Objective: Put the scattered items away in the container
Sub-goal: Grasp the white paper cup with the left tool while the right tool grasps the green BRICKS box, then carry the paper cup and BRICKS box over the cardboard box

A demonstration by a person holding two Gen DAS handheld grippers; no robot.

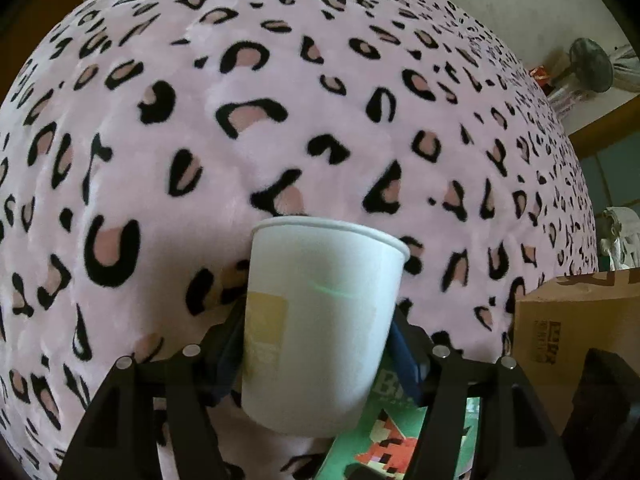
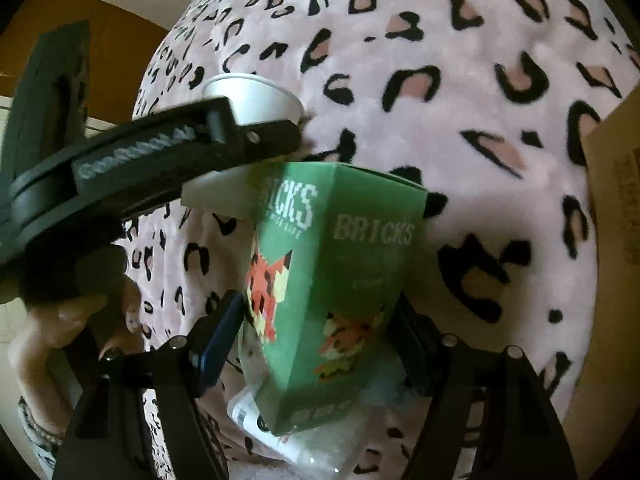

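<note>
My left gripper (image 1: 316, 344) is shut on a white paper cup (image 1: 320, 320), held upright above the pink leopard-print blanket (image 1: 240, 120). The cup also shows in the right wrist view (image 2: 256, 98), clamped in the left gripper's black fingers (image 2: 192, 140). My right gripper (image 2: 320, 324) is shut on a green "BRICKS" box (image 2: 336, 280) with a pixel fox picture. The green box also shows low in the left wrist view (image 1: 392, 440), under the cup. A cardboard box (image 1: 580, 328) stands at the right; it also shows at the right edge of the right wrist view (image 2: 620, 184).
A white packet (image 2: 288, 440) lies on the blanket under the green box. A fan (image 1: 592, 64) and clutter stand beyond the bed at the far right. A hand (image 2: 72, 320) holds the left gripper at the left.
</note>
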